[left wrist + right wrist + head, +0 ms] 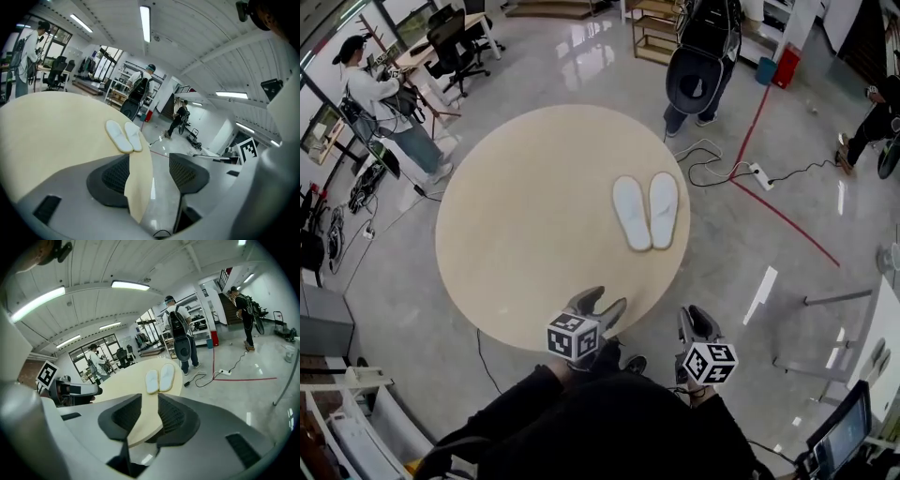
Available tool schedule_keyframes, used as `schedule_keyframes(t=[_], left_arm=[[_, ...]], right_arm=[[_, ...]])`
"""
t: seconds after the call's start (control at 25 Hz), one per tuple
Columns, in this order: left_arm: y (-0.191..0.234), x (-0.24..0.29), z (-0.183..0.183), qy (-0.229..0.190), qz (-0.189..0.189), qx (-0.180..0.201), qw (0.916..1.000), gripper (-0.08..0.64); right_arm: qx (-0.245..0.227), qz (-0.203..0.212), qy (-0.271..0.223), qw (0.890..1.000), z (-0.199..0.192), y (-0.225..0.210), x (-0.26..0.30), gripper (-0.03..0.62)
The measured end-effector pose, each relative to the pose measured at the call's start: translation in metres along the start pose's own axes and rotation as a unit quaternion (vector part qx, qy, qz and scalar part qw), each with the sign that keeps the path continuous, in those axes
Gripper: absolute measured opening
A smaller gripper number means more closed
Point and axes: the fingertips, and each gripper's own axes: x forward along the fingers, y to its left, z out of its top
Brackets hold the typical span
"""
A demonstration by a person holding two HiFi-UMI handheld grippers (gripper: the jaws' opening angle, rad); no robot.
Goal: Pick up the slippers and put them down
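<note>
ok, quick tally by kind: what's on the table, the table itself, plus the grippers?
white slippers: 2
round table: 1
hand-held grippers: 2, the left hand-held gripper and the right hand-held gripper, both empty
Total: 5
</note>
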Motion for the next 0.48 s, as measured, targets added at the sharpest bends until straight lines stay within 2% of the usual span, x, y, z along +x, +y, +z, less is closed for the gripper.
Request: schedule_keyframes(t=[0.08, 0.12, 0.28, 0.48], left_arm=[[0.010, 0.008, 0.019, -0.002, -0.010, -0.003, 0.9999, 0.262], [0.016, 0.012, 0.030, -0.003, -0.014, -0.004, 0.9999, 0.262], [0.040, 0.035, 0.064, -0.011, -0.027, -0.018, 0.9994, 0.262], [0.080, 0.056, 0.085, -0.016, -0.030, -0.008, 0.9994, 0.262]], right_arm=[[0.005, -0.009, 0.005, 1.000, 0.018, 0.003, 0.014, 0.189], [0.003, -0.013, 0.009, 1.000, 0.029, 0.005, 0.022, 0.209], [-0.017, -0.030, 0.024, 0.999, 0.067, -0.001, 0.055, 0.221], [-0.026, -0.043, 0.019, 0.999, 0.090, -0.006, 0.103, 0.221]])
